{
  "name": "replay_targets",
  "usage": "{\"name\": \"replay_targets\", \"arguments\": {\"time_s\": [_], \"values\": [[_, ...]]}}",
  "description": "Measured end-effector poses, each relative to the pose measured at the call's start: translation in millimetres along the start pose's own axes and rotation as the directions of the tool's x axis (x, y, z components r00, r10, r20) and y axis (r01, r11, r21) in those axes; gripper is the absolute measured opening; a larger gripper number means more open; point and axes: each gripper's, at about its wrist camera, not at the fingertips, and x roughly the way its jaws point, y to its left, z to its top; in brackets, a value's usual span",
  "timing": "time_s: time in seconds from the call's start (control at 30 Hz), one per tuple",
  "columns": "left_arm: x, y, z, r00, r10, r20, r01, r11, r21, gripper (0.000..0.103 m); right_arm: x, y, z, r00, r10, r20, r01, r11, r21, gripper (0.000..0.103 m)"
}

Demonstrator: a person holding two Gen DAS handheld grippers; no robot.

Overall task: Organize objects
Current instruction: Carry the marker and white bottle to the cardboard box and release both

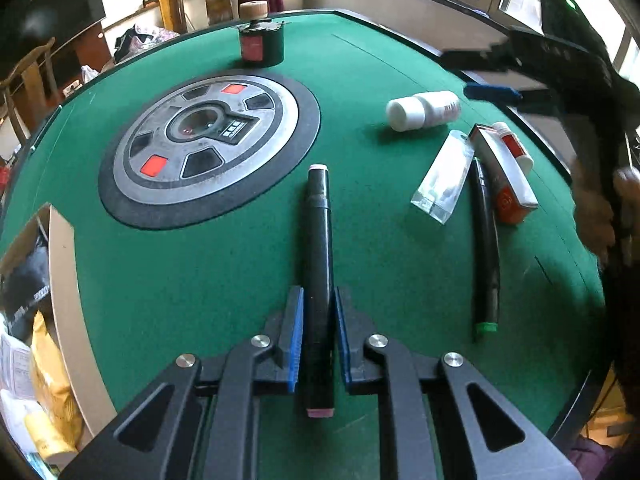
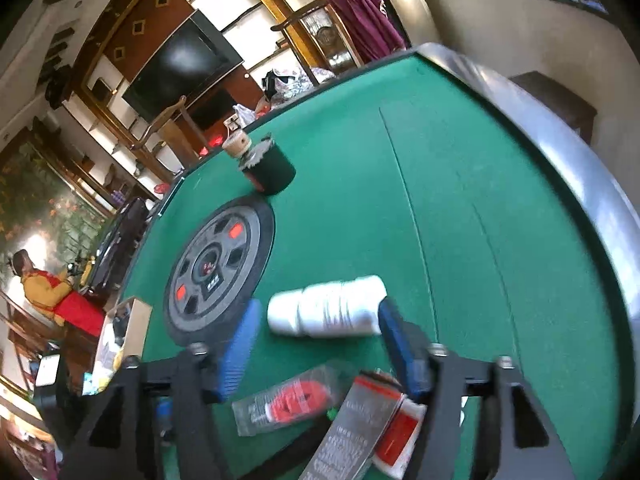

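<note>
Left wrist view: the left gripper [image 1: 318, 304] was clamped on a black marker [image 1: 318, 248] lying on the green table [image 1: 200, 264], just right of the round hub [image 1: 208, 148]. A second pen [image 1: 486, 248] lay beside a clear packet [image 1: 442, 176] and a box [image 1: 504, 176]. The right gripper [image 2: 316, 320] stood wide, its pads either side of a white bottle [image 2: 326, 306] without pressing on it.

Left wrist: low over the table [image 1: 224, 264], facing its far edge.
Right wrist: close, tilted.
Shared: disc [image 1: 208, 148] [image 2: 220, 268], bottle [image 1: 424, 110] [image 2: 326, 306].
</note>
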Motion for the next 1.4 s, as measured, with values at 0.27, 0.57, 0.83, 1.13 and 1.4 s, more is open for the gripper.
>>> {"name": "replay_targets", "arguments": {"time_s": [0.27,0.57,0.83,1.13,1.4], "values": [[7.8,-10.4,10.8,0.999,0.021,0.041,-0.021,1.000,-0.006,0.028,46.4,30.1,20.8,0.970,-0.171,-0.170,0.109,0.941,-0.322,0.083],[-2.9,7.9,-1.1,0.998,0.042,0.042,-0.038,0.995,-0.096,0.014,64.8,76.5,-3.2,0.928,-0.317,-0.195,0.119,0.750,-0.651,0.070],[-5.7,12.9,-4.1,0.998,0.029,0.049,-0.021,0.989,-0.148,0.014,69.6,65.7,-9.4,0.899,-0.374,-0.227,0.119,0.708,-0.696,0.067],[2.5,-7.8,1.0,0.991,0.103,0.082,-0.097,0.992,-0.080,0.028,63.4,38.6,-7.1,0.912,-0.346,-0.218,0.166,0.799,-0.578,0.038],[-11.2,-2.0,-7.1,0.990,0.030,0.136,-0.012,0.992,-0.128,0.014,31.2,36.6,-4.2,0.953,-0.267,-0.143,0.180,0.878,-0.444,0.032]]}}
